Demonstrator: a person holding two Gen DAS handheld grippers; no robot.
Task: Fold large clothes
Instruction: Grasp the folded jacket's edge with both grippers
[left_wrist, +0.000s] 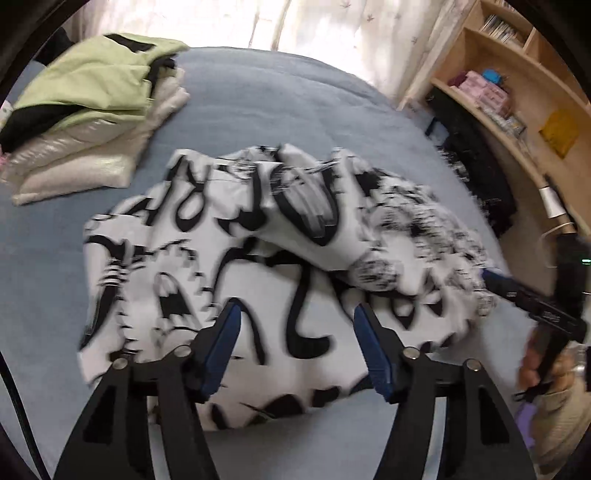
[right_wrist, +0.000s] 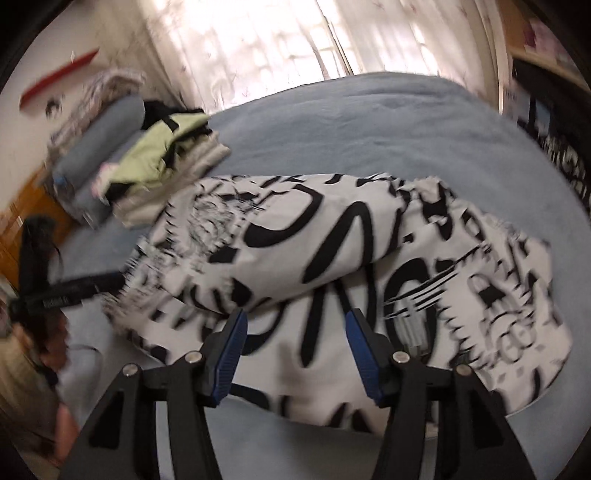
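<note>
Both jaws stand open, blue-padded fingers spread with nothing between them: the left gripper and the right gripper each hover over the white garment with bold black lettering, which lies bunched and partly folded on the blue-grey bed cover. Left wrist view alone shows a curved wooden shelf unit with boxes, and the right gripper's black finger touching the garment's right edge. Right wrist view alone shows a rolled grey bolster behind the stack of folded clothes, pale green over cream. Sheer curtains back both views. Motion blur softens the print.
</note>
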